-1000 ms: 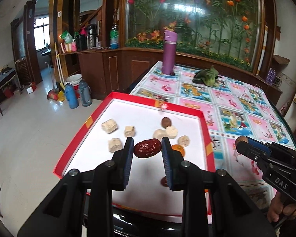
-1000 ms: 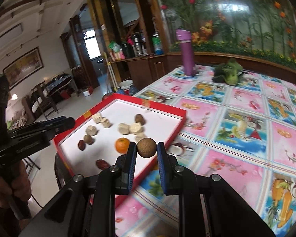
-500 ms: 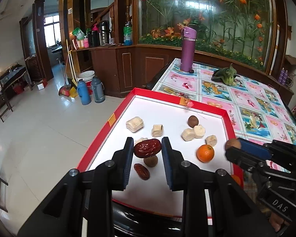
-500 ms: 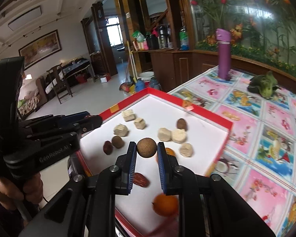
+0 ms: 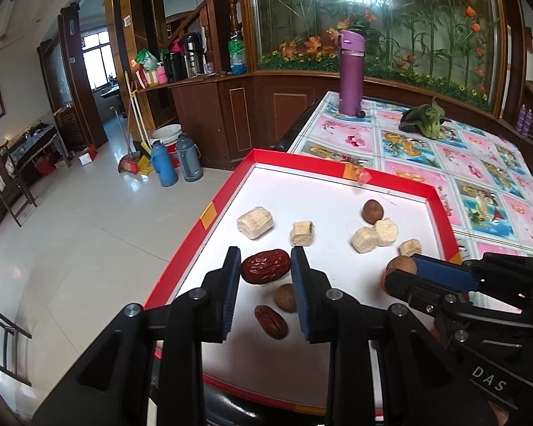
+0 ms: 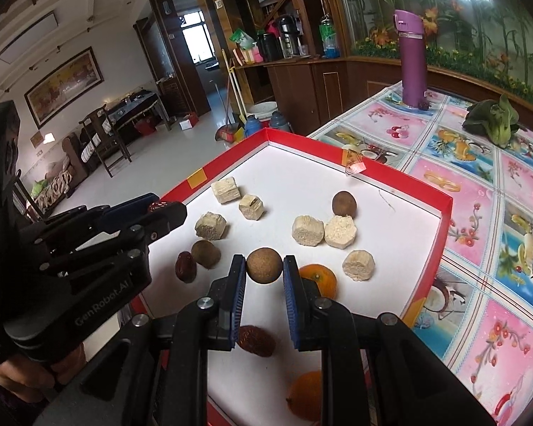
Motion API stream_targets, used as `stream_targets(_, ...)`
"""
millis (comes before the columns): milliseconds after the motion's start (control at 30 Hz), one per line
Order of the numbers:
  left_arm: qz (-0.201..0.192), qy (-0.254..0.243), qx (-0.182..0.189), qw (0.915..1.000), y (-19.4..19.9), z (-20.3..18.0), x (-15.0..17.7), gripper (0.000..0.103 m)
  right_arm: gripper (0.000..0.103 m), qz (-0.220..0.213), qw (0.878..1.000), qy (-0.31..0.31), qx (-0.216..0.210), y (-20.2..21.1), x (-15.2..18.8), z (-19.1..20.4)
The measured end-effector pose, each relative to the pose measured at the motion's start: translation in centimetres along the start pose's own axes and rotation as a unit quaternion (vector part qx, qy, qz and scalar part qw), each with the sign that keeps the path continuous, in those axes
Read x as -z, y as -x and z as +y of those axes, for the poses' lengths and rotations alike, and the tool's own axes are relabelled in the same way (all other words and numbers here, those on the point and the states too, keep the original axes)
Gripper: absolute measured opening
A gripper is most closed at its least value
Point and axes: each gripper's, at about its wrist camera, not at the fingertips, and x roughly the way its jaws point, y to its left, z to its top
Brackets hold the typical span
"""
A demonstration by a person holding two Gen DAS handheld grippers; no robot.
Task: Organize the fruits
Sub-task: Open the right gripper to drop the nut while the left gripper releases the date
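Wood-panelled walls and a flowered glass screen stand behind the worktop [image 5: 479, 163], whose fruit-print cloth carries a red-rimmed tray [image 5: 337, 172] with a white floor. Over that tray the left gripper [image 5: 265, 269] has its jaws clamped on a red date [image 5: 265, 267], which hangs clear of the floor. Just below and ahead of these jaws lie a second date [image 5: 270, 322] and a round brown fruit [image 5: 285, 297], touching or nearly so. The right gripper [image 6: 264, 266] holds a brown ball-shaped fruit [image 6: 264, 265] between its jaws, with an orange [image 6: 318, 278] just right of them and a matching brown fruit [image 6: 205, 254] off to their left.

To sort well, each piece probably belongs beside its own kind: the held date lowered next to the one under the left jaws, the brown ball carried leftward to its twin. Lower until the fruit almost meets the tray before parting the jaws, since round fruit will likely roll. Keep the two grippers from crossing, as they sit near each other.
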Motion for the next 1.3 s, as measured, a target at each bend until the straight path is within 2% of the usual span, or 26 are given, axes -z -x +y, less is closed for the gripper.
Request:
stream_targets(400,0.022,-0.01,-0.007,0.9997,-1.8,-0.1,0.5,0.031,0.019,0.02,0.999,-0.024,0.012,-1.6,-0.2,-0.5)
stream_targets(1100,0.038,-0.016,-0.034,0.9986,-2.9,-0.5,0.7,0.031,0.02,0.017,0.999,-0.027,0.02,-1.2,-0.1,-0.3)
stream_targets(1167,0.038,-0.017,-0.038,0.9984,-2.8,-0.6,0.7,0.045,0.02,0.019,0.999,-0.028,0.021,-1.1,-0.2,-0.4)
stream_targets(1233,0.034,-0.017,-0.042,0.9984,-2.5,-0.7,0.7,0.051,0.025,0.019,0.999,-0.03,0.02,-0.9,-0.2,-0.5)
stream_targets(1300,0.031,-0.017,-0.043,0.9984,-2.1,-0.8,0.6,0.052,0.03,0.016,0.999,-0.031,0.022,-0.5,-0.2,-0.6)
